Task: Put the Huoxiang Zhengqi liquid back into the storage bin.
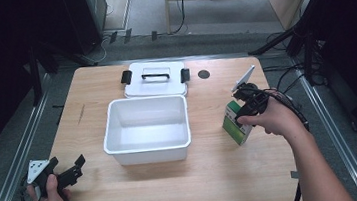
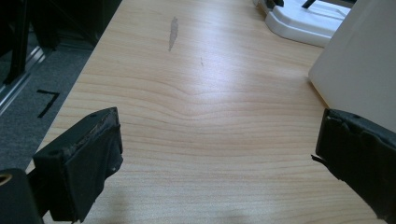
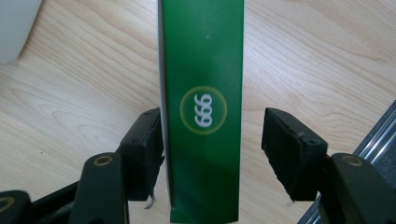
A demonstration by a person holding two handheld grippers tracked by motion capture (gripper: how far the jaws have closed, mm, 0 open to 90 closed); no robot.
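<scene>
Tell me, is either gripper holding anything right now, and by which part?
Nothing is gripped yet. The right gripper straddles the green box across its narrow sides: one pad is against it, the other has a visible gap. The left gripper is open over bare table.

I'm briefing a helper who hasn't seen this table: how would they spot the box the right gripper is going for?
Start at the open white bin in the middle of the wooden table. To its right stands a small box, between the right gripper's jaws. It is the sole green thing there, with a ringed 999 on one face.
</scene>
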